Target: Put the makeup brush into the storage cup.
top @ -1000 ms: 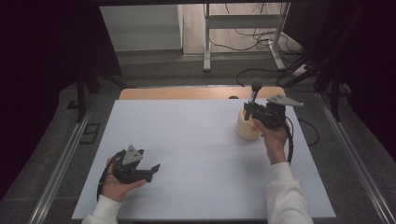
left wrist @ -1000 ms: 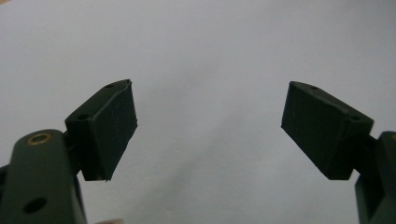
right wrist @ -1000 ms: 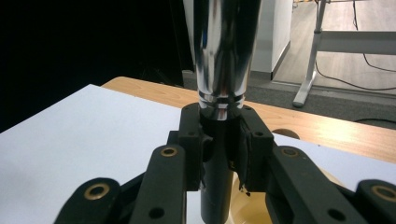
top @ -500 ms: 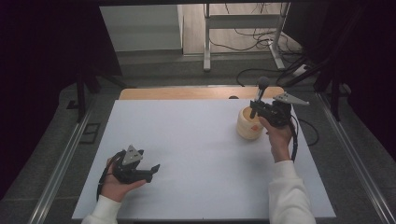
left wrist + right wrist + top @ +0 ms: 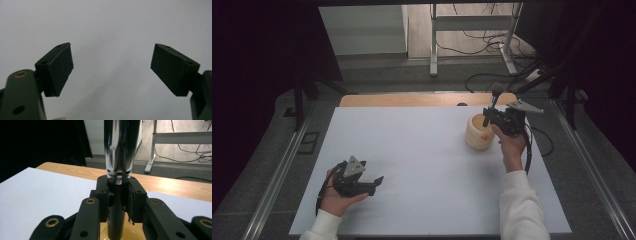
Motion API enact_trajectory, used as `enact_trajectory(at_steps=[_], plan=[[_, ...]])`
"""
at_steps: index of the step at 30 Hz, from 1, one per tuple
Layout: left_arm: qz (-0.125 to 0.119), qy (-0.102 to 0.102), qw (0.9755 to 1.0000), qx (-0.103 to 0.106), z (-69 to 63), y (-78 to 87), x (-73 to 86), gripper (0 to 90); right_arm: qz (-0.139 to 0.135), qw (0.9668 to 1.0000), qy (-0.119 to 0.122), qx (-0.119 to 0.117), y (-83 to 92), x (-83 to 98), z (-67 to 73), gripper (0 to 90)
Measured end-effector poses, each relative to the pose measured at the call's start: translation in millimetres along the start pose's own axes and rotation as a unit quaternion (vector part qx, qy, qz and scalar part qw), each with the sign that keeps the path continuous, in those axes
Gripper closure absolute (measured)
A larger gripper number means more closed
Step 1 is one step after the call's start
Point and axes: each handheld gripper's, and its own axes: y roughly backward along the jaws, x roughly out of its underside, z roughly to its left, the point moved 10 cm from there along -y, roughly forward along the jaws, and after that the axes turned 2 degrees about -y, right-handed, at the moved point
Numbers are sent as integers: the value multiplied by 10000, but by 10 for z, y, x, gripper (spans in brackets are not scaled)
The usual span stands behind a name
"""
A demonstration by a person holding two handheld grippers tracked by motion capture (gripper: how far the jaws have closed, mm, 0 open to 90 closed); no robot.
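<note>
Here, my white table sheet lies over a wooden top, with grey floor and loose cables beyond. My right gripper is clamped on a chrome-and-black pestle standing upright over the pale wooden bowl; my left gripper rests on the sheet near the front edge, jaws apart.

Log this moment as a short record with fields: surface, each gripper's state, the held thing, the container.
surface: white table top, wooden strip along its far edge
left gripper: open, nothing between the jaws, resting low over the near left of the table
right gripper: shut on the pestle
pestle: shiny metal upper part, dark lower shaft, held upright with its lower end over the bowl's opening
wooden bowl: pale, round, upright on the far right of the table
contact of pestle tip with bowl: cannot tell
</note>
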Motion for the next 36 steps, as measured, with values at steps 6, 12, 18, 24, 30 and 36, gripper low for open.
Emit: enact_trajectory(at_steps=[6,12,18,24,30,36], plan=[[1,-1,10000,10,-4,-8,3,183,83,10000,16,21,-58,87,-51,746],[18,-7,10000,26,-4,-9,14,183,160,9998,59,44,-123,165,-59,747],[31,-13,10000,24,-5,-10,18,183,239,9996,73,89,-160,225,-81,746],[31,-32,10000,29,0,-2,18,183,319,9994,110,108,-186,268,-87,745],[31,-23,10000,18,6,-4,23,184,307,9994,129,81,-184,267,-83,744],[53,-32,10000,11,21,2,35,185,254,9996,98,114,-184,262,-91,662]])
